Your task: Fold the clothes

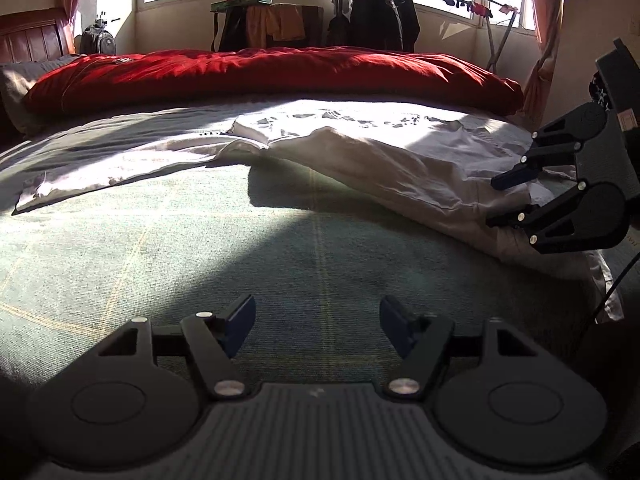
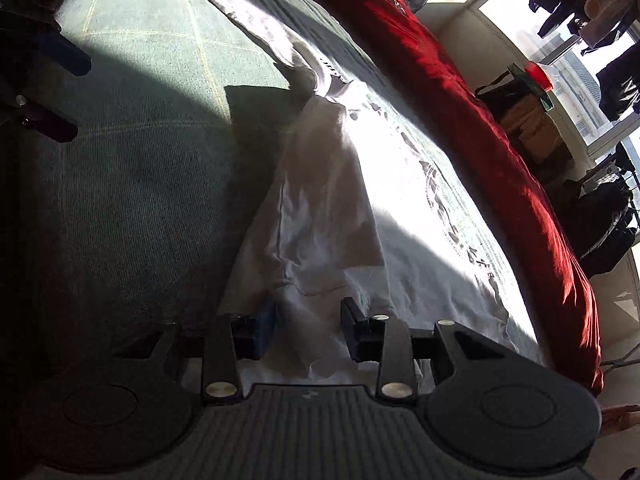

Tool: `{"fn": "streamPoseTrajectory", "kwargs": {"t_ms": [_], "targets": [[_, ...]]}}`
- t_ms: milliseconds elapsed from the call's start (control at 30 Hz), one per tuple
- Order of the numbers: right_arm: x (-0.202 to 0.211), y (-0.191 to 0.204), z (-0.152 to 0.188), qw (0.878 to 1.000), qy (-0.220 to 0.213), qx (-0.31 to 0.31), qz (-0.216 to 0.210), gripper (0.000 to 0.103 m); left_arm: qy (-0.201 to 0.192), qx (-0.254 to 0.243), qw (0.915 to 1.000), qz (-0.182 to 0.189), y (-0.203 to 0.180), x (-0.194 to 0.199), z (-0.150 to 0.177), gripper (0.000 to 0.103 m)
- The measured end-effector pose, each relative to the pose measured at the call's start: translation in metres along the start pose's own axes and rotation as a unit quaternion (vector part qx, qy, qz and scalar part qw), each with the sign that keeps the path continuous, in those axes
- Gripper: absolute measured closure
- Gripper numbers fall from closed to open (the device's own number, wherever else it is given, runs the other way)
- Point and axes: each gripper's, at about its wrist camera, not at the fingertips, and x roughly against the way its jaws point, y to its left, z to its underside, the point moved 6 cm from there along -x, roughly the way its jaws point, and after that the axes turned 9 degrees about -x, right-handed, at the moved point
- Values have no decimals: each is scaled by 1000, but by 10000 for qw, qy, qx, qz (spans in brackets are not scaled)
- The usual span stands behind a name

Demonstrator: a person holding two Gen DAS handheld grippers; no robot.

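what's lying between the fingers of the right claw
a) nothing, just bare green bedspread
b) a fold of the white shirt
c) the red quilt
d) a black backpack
b: in the right wrist view a bunched fold of the white shirt runs between the fingers of the right claw, while the red quilt lies farther off along the bed's edge.

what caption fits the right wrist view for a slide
Right gripper jaws straddling a fold of the white shirt on the green bedspread.
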Motion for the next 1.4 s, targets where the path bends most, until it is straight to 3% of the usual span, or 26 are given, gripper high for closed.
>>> {"fn": "streamPoseTrajectory", "kwargs": {"t_ms": [133,200,233,367,467,633,700,1000,1067,1233,1333,1400], "targets": [[-14,8,6,9987,251,393,183,64,7,69,10000,4,3,-2,2,33],[-17,8,6,9989,276,341,173,81,-5,69,10000,17,4,-1,2,33],[-17,8,5,9992,259,261,158,96,-10,64,10000,26,4,-1,3,33],[5,1,-10,9993,-48,-306,-190,99,1,98,10000,0,8,0,5,32],[25,-8,-29,9934,-289,-874,-688,99,-38,142,9999,-7,10,3,5,32],[48,-14,-57,9658,-536,-1811,-1775,99,-154,294,9995,1,19,11,7,32],[54,-12,-69,9480,-622,-2136,-2277,99,-188,350,9992,-94,27,16,8,32],[48,25,-131,8846,-835,-2689,-3717,99,-286,736,9941,-746,74,45,17,32],[42,37,-143,8759,-826,-2717,-3900,98,-277,808,9925,-879,83,50,20,32],[9,74,-155,8717,-448,-2712,-4057,98,-198,932,9895,-1091,100,59,29,32],[-10,90,-150,8647,-90,-2801,-4168,86,-209,954,9896,-1057,105,60,29,32],[-8,89,-142,8668,-112,-2839,-4098,83,-235,923,9909,-951,106,57,26,32]]}}
